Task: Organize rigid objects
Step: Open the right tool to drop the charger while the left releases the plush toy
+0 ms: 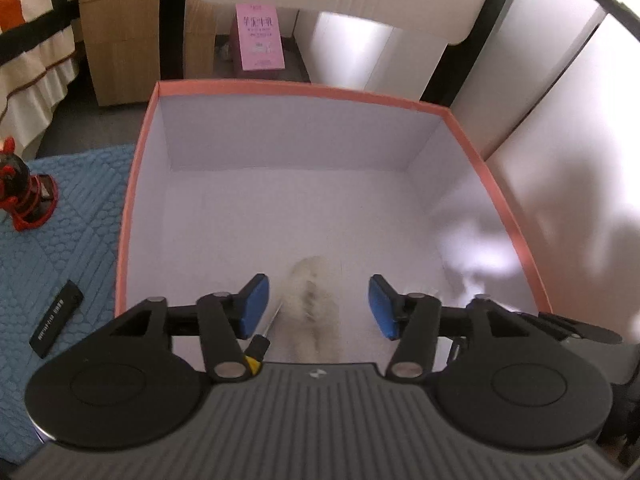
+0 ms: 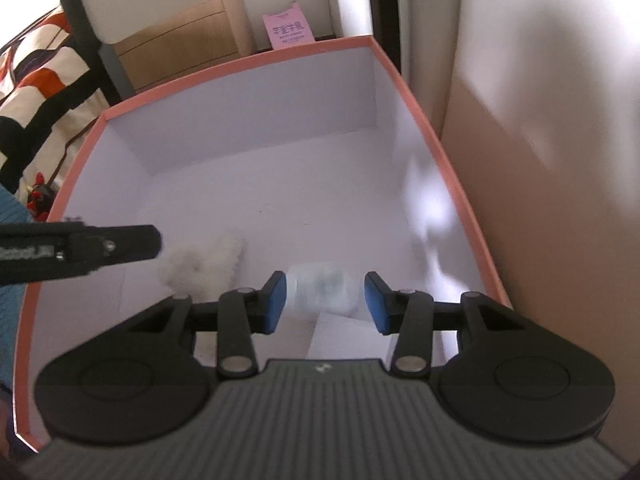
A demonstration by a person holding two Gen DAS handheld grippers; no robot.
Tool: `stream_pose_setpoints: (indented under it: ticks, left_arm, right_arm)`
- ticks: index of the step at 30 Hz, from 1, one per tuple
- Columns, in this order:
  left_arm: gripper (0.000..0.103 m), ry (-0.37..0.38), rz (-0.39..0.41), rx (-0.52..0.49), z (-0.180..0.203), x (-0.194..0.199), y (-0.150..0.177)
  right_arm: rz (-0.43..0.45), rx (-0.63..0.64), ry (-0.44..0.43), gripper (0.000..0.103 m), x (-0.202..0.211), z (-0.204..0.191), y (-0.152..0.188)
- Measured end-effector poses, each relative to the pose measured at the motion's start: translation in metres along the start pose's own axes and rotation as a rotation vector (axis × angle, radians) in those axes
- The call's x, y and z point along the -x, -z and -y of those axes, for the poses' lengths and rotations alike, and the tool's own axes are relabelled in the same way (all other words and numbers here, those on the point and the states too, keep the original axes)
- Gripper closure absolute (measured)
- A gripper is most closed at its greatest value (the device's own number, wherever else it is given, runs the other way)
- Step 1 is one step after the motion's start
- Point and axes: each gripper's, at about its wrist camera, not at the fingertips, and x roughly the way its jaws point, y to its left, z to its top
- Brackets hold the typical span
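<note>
A large pink-rimmed box (image 1: 138, 168) with a white inside fills both views (image 2: 424, 120). My left gripper (image 1: 318, 306) is open over the box's near part, above a blurred white fluffy object (image 1: 314, 304) on the box floor. A thin tool with a yellow and black handle (image 1: 260, 346) lies beside its left finger. My right gripper (image 2: 325, 300) is open, with a blurred clear plastic object (image 2: 324, 286) between its pads; I cannot tell if they touch it. The fluffy object (image 2: 208, 262) and the left gripper's black arm (image 2: 80, 252) show at left.
A blue quilted mat (image 1: 60, 248) lies left of the box, with a black rectangular bar (image 1: 56, 318) and a red and black figurine (image 1: 24, 196) on it. A pink carton (image 1: 260, 38), a wooden cabinet (image 1: 120, 40) and a white wall (image 2: 540, 160) surround the box.
</note>
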Motion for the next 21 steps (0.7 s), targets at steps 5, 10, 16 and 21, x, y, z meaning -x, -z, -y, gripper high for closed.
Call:
stream_pose_setpoints:
  ticks: [5,10,16,21]
  left_arm:
    - [0.036,0.008,0.053,-0.003,-0.001,0.025,-0.006]
    - [0.036,0.012,0.129,0.015,-0.008,0.061,-0.007]
    - [0.036,0.004,0.209,-0.025,-0.016,0.111,-0.01]
    - [0.036,0.0,0.276,-0.047,-0.025,0.151,-0.006]
  right_arm:
    - [0.026,0.008,0.001,0.057,0.014,-0.002,-0.003]
    - [0.074,0.009,-0.009,0.057,0.043,-0.013,-0.006]
    - [0.168,0.015,-0.037,0.057,0.086,-0.034,-0.006]
    - [0.224,0.03,-0.038,0.057,0.113,-0.053,-0.005]
